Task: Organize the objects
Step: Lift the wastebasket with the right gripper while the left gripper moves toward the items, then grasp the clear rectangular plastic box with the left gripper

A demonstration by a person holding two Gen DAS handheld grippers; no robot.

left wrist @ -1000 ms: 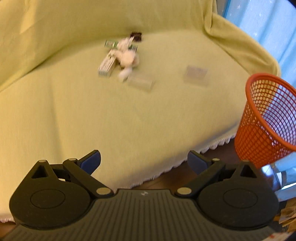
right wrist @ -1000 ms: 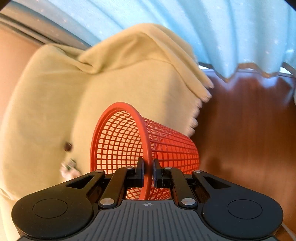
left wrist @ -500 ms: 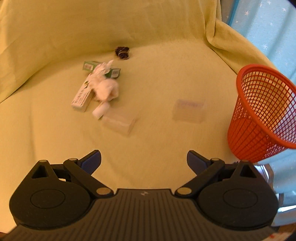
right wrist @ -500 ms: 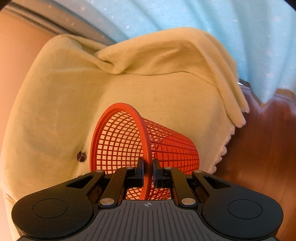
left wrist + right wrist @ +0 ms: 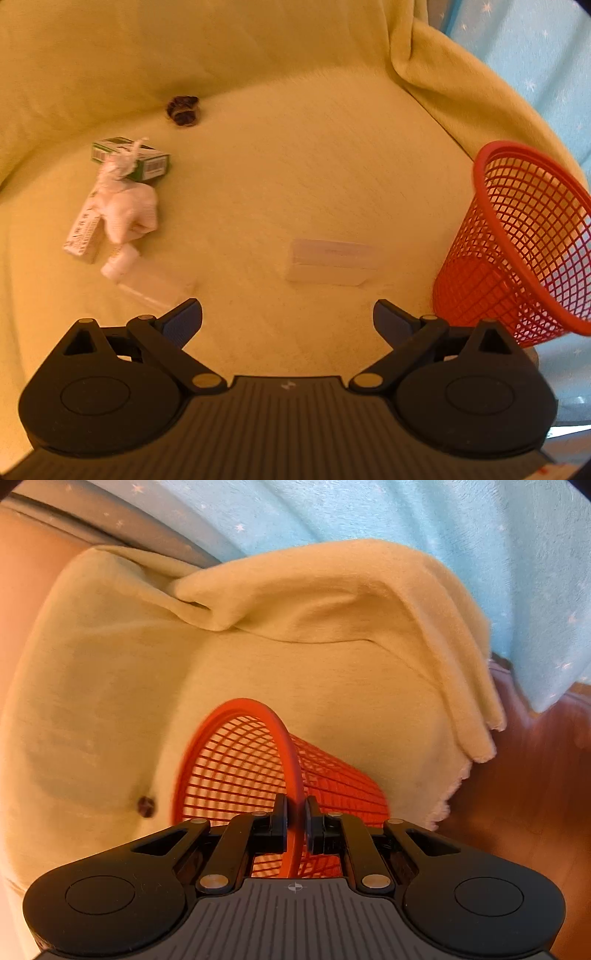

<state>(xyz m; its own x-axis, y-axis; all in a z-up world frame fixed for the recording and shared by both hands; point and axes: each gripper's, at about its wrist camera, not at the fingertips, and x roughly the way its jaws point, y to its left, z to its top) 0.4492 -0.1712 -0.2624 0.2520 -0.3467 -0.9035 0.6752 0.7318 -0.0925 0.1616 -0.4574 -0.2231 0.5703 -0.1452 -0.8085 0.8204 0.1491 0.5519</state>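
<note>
Basket (image 5: 236, 775): red mesh, lower centre of the right view, tilted, mouth toward the left.
Right claw (image 5: 295, 821): pinching the basket's rim.
Left claw (image 5: 288, 319): spread, over the sofa (image 5: 295, 166).

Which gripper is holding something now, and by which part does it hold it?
The right gripper holds the red mesh basket by its rim. The left gripper is open and holds nothing.
</note>
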